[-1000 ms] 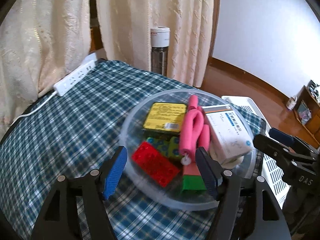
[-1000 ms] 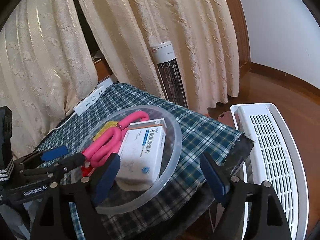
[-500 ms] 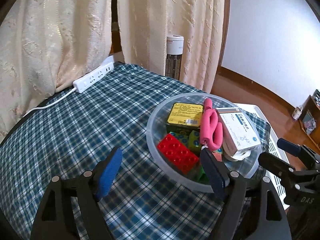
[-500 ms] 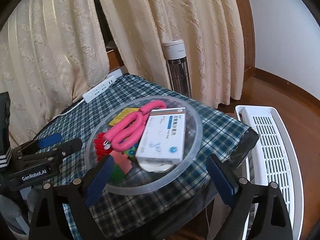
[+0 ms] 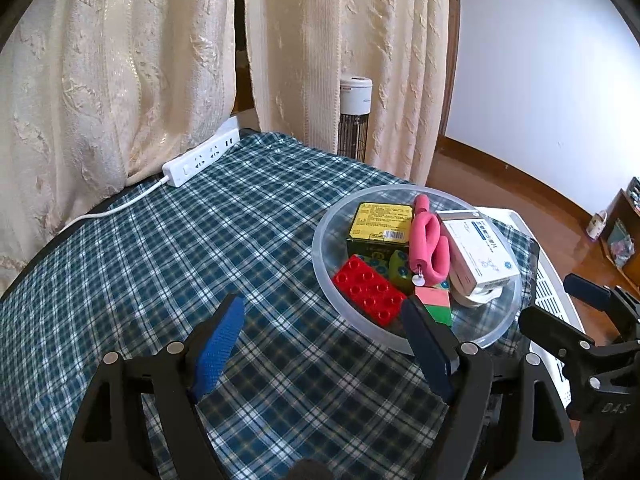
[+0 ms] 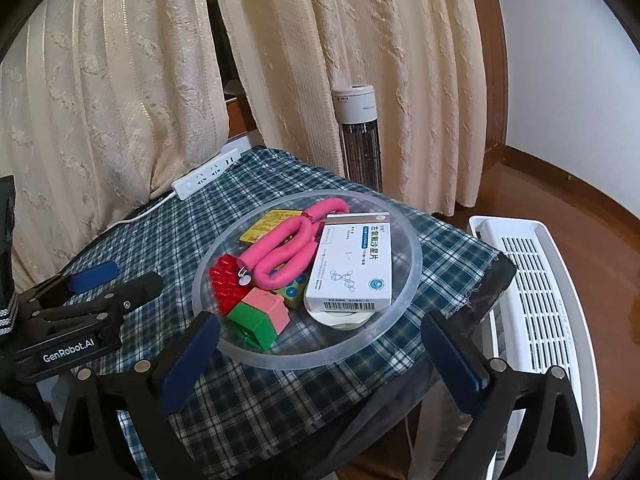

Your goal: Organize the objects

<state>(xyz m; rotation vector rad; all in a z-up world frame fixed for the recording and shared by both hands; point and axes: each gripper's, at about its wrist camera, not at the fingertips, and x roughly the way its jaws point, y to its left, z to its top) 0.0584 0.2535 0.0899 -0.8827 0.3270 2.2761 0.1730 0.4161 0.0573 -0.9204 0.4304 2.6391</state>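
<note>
Bowl (image 5: 320, 248), clear plastic, sits on the checked cloth of the tabletop (image 5: 160, 260), near its right edge. In the right wrist view the bowl (image 6: 412, 280) lies between the two fingers but beyond their tips, untouched.

Contents, all heaped inside:
- white medicine box (image 5: 478, 250), lying tilted on the right side, resting over a white roll (image 5: 476, 298) that is mostly hidden
- pink foam loop (image 5: 428, 240), folded, draped over the middle, a small round tag hanging at its near end
- yellow-topped box (image 5: 380, 222) at the far left of the pile
- red studded brick (image 5: 368, 290) at the near left
- green-and-pink block (image 5: 434, 304) at the near edge, just beside the red brick
- a green piece with blue dots (image 5: 398, 266), partly buried

Left hand-held gripper (image 5: 324, 344): jaws wide, nothing between them, over bare cloth just left of the bowl. Its right finger overlaps the bowl's near rim in this view; contact cannot be told.

Right hand-held gripper (image 6: 320, 364): jaws opening, very wide, nothing held, pads clear of the bowl rim.

Each gripper shows in the other's view: the right one (image 5: 576, 320) at right, the left one (image 6: 96, 284) at left.

White power strip (image 5: 202, 156) lies at the far left edge of the tabletop, cord trailing left. Cream curtains (image 5: 120, 80) hang behind. A tower heater (image 5: 354, 120) stands on the floor beyond the far edge. White slatted unit (image 6: 536, 300) stands right of the tabletop.
</note>
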